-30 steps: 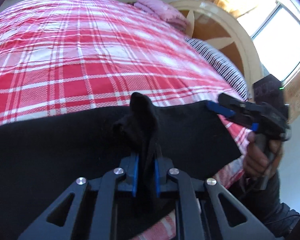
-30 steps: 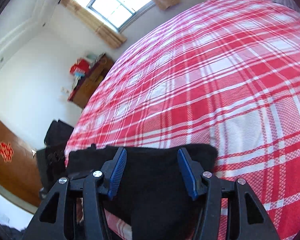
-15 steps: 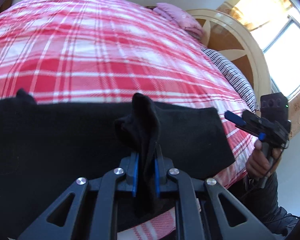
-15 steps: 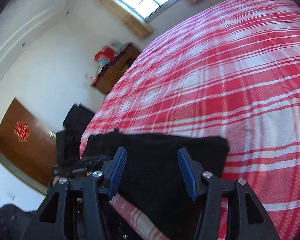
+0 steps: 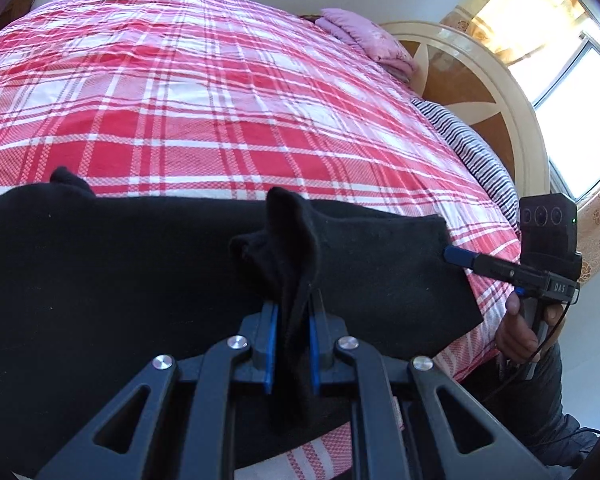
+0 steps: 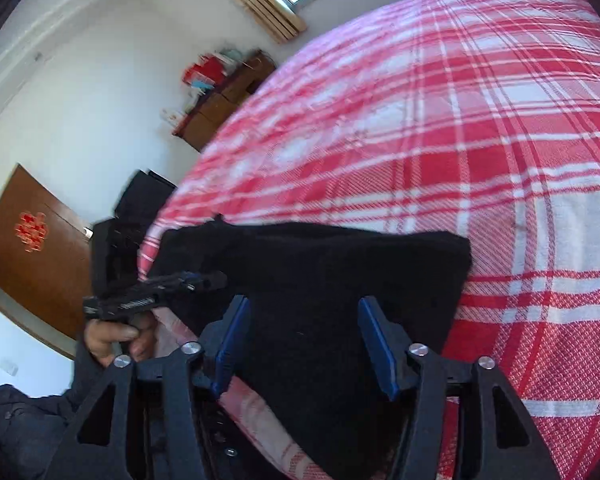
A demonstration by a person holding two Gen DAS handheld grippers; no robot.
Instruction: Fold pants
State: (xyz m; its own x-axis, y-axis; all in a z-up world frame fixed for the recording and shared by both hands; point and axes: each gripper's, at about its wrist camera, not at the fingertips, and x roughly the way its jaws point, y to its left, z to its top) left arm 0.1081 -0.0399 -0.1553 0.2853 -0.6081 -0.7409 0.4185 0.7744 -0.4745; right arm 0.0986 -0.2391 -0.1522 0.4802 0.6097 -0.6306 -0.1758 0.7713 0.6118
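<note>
The left gripper pinches a fold of the black pants along the bed's near edge; the right gripper is opening, apparently clear of cloth, with bare plaid beyond.

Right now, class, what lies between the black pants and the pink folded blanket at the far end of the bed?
Only bare red plaid bedspread separates the black pants from the pink folded blanket. The left wrist view shows it.
</note>
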